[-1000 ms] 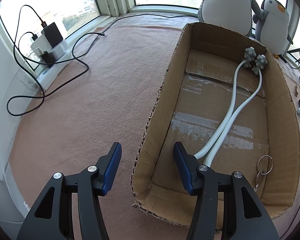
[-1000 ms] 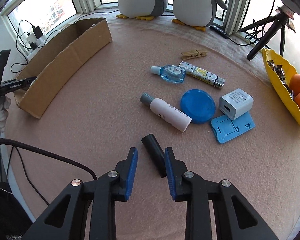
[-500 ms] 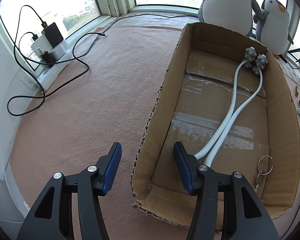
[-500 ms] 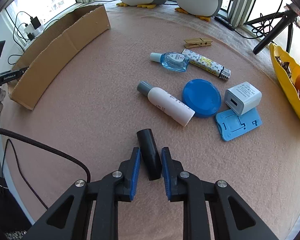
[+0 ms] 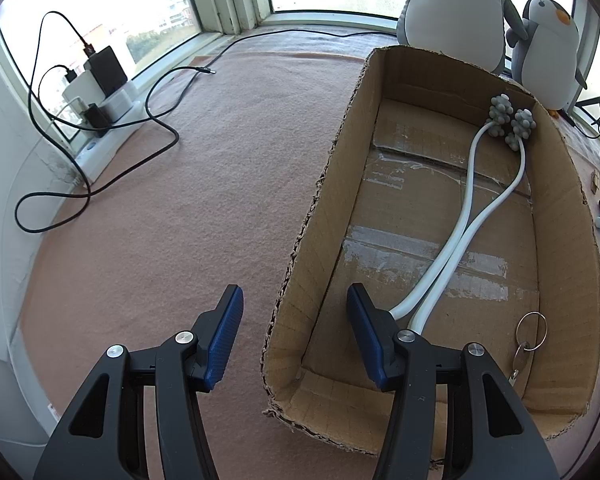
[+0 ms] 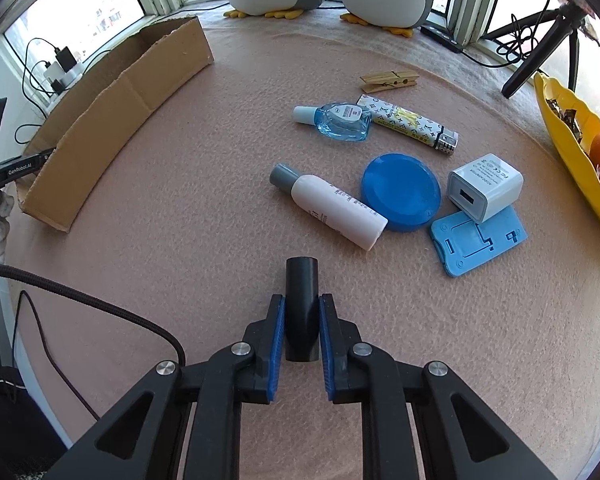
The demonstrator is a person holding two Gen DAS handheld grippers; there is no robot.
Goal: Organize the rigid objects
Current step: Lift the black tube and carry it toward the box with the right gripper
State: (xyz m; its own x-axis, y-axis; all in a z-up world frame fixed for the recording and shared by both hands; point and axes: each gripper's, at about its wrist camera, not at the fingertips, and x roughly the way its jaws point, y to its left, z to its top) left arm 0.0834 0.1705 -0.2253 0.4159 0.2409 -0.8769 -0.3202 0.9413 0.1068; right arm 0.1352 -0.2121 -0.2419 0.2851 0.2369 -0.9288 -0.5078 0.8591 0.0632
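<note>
The right claw (image 6: 301, 330) has just squeezed shut on the black tube (image 6: 301, 312), which a moment ago lay loose between its open pads. So the tube can go next. Farther off wait the bottle (image 6: 328, 210) and blue lid (image 6: 400, 192). The left claw (image 5: 296, 330), wide open and empty, straddles the box (image 5: 312, 240) wall.

**Bright daylight, fisheye warp**

Daylight pours through the windows (image 5: 100, 8) behind the table (image 6: 220, 120) — the panes blow out to white. Shadows on the cloth are soft and faint. Both views bend hard at the edges, with dark vignette corners — the box (image 5: 440, 240) walls curve. Focus is sharp; no motion blur.
</note>
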